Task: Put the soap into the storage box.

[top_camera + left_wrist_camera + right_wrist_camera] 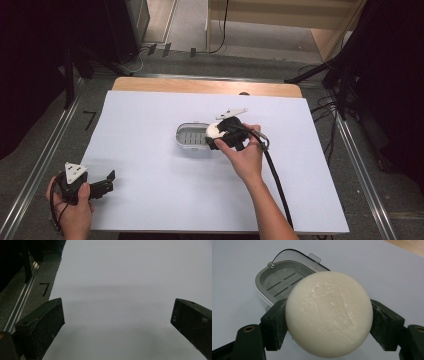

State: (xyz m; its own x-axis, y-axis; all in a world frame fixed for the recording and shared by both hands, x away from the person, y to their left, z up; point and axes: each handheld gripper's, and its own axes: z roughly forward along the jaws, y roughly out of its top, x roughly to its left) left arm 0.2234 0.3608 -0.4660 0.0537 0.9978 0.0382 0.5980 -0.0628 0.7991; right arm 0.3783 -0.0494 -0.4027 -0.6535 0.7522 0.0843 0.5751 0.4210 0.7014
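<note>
- Nearest to me, my left gripper [102, 184] is parked at the near left corner of the white table cover [150, 190], jaws spread wide with nothing between them. It's got no job right now.
- Further out, my right gripper [218, 139] is clamped on the round bar of soap [329, 314], one pad on each side, holding it clear of the table just beside the right end of the soap dish [277, 282].
- Step in hand, I reckon: carrying the soap over to the dish. Next move calls for centring it above the slotted tray, lowering, then letting go gently.
- The soap's creamy white, smooth and a bit glossy, with a shallow dent in its face. Probably slippery, so no rushing.
- The dish is grey with a lidless open top, nothing in it.
</note>
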